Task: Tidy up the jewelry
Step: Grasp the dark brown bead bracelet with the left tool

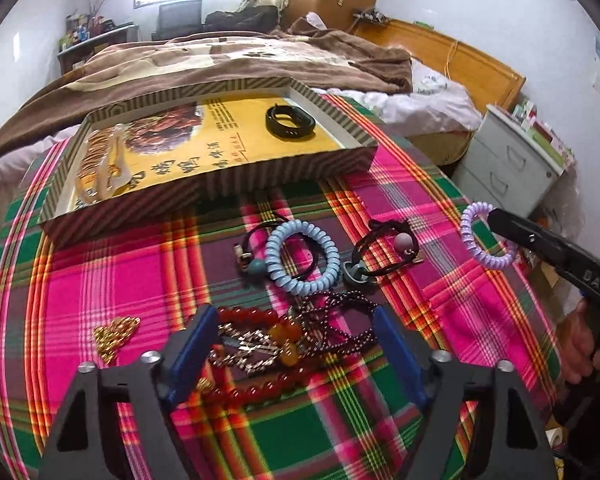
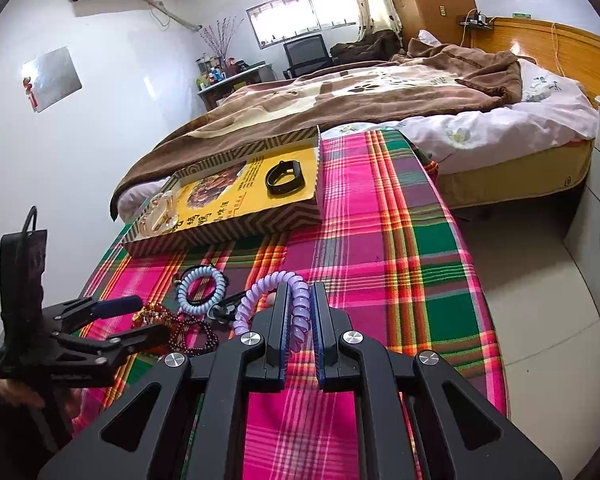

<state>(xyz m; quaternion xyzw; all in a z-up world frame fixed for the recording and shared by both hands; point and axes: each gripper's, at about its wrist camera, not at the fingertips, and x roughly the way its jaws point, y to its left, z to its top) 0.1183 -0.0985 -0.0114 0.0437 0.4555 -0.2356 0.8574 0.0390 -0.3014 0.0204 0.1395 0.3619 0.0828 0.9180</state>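
Jewelry lies heaped on the plaid cloth (image 1: pixel 100 280) at the middle of the left wrist view: a blue coil band (image 1: pixel 303 256), red beads (image 1: pixel 248 316), dark beads (image 1: pixel 340 320) and a silver chain (image 1: pixel 248 344), with a gold chain (image 1: pixel 114 336) at 9 o'clock from the heap. The left gripper (image 1: pixel 294 344) tilts steeply down over the heap, jaws apart around the beads and silver chain, pads not pressing. The right gripper (image 2: pixel 300 320) slopes down, jaws clamped on a purple coil band (image 2: pixel 268 292) lifted off the cloth. At 12 o'clock a striped box (image 1: pixel 220 192) holds a black band (image 1: pixel 290 120) on yellow paper with printed writing. "DAS" shows on the right gripper's body
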